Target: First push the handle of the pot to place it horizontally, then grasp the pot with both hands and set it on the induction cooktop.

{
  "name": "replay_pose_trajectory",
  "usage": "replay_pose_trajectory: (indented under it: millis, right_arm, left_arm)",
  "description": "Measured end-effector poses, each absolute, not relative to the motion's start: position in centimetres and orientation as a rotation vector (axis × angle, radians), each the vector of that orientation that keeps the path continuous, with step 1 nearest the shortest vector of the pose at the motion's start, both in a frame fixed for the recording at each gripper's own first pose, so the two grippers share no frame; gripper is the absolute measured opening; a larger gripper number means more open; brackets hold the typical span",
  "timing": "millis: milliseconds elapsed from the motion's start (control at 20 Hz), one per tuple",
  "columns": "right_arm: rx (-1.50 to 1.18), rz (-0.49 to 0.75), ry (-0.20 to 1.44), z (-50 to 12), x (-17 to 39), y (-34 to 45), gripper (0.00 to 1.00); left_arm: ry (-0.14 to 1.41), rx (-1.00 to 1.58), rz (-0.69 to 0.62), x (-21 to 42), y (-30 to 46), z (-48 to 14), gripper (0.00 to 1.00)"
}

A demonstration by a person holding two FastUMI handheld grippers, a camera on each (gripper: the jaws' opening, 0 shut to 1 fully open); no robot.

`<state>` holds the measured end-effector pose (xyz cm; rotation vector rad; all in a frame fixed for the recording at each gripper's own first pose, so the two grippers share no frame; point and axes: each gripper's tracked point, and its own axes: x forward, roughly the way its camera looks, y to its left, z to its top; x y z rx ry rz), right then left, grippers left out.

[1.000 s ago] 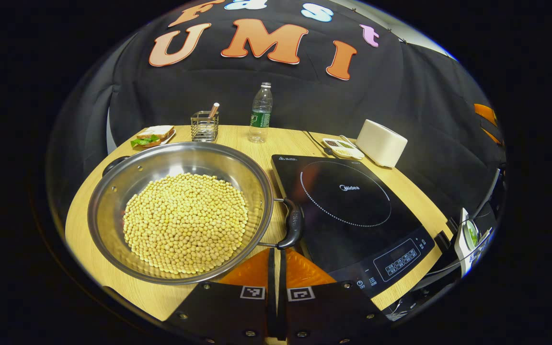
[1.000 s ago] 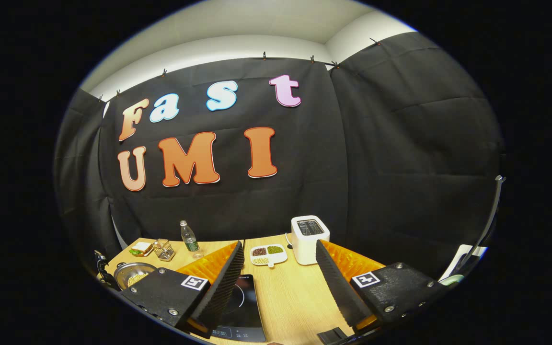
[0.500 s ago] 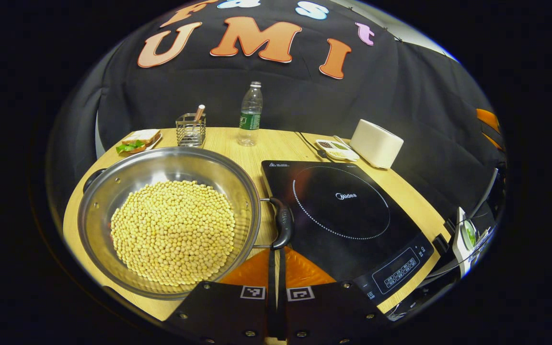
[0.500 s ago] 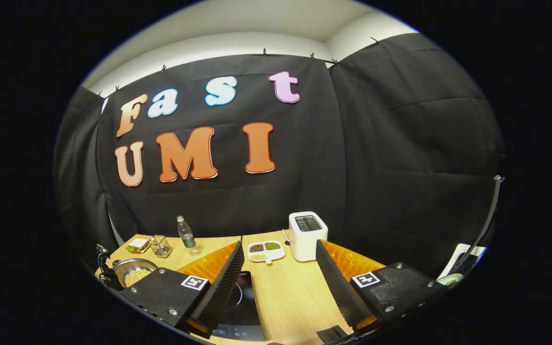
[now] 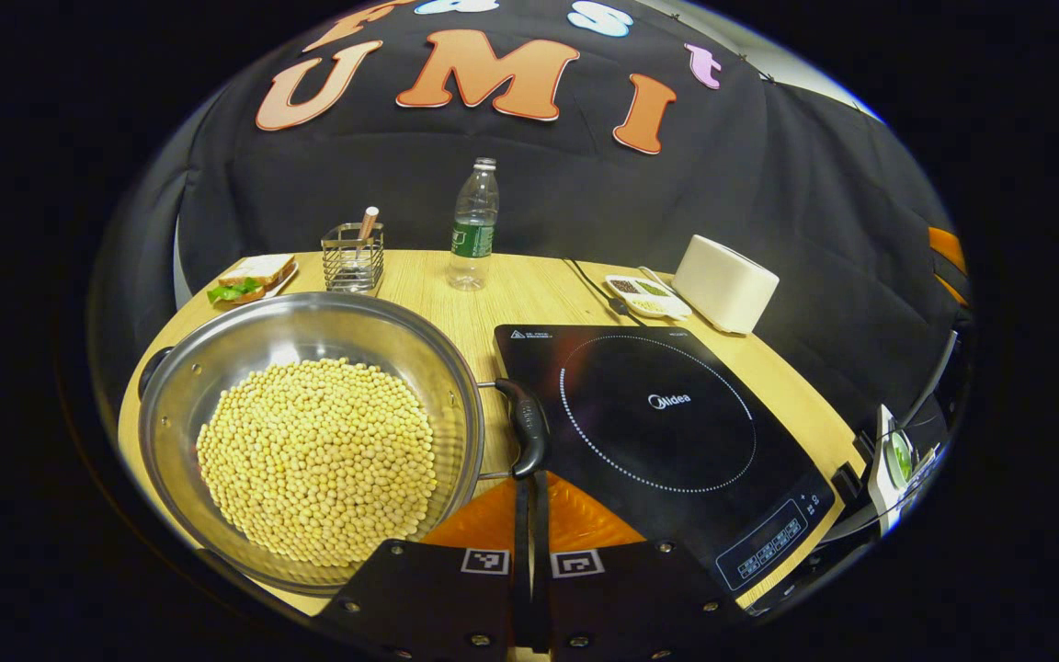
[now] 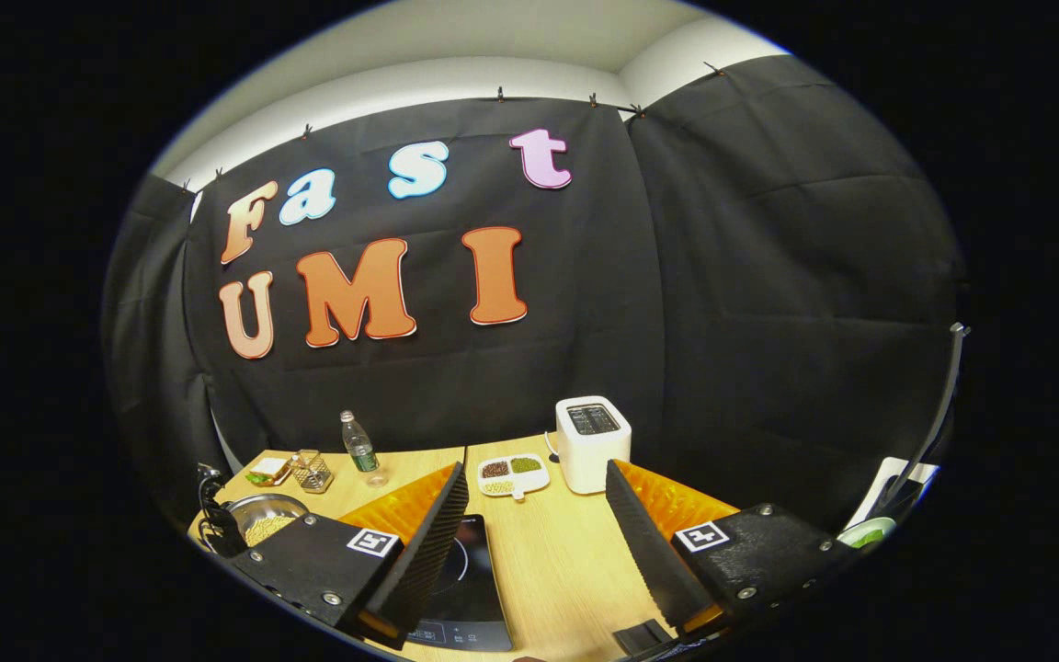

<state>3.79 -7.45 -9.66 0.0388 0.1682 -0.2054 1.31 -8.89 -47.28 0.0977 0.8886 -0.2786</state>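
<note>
Pot (image 5: 309, 441) of beans on the table (image 5: 529, 294), left of the induction cooktop (image 5: 658, 432).
I see the left gripper (image 5: 529, 515) pressed together, its tips just below the pot's near handle (image 5: 528, 439), which lies beside the cooktop's left edge. My right gripper (image 6: 534, 542) hangs spread wide above the table, cooktop beneath its left finger.

Even overhead light, both views sharp; soft glare on the round steel pot's (image 5: 309, 432) inner wall and glossy black induction cooktop (image 5: 658, 432), strong fisheye bending near edges
</note>
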Motion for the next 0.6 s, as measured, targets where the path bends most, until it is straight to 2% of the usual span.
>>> replay_pose_trajectory:
  millis: [600]
  right_arm:
    - [0.043,-0.178,0.162,-10.2,4.3,-4.9,0.94]
  left_arm:
    - [0.857,0.064,-0.300,2.8,-9.6,-47.0,0.02]
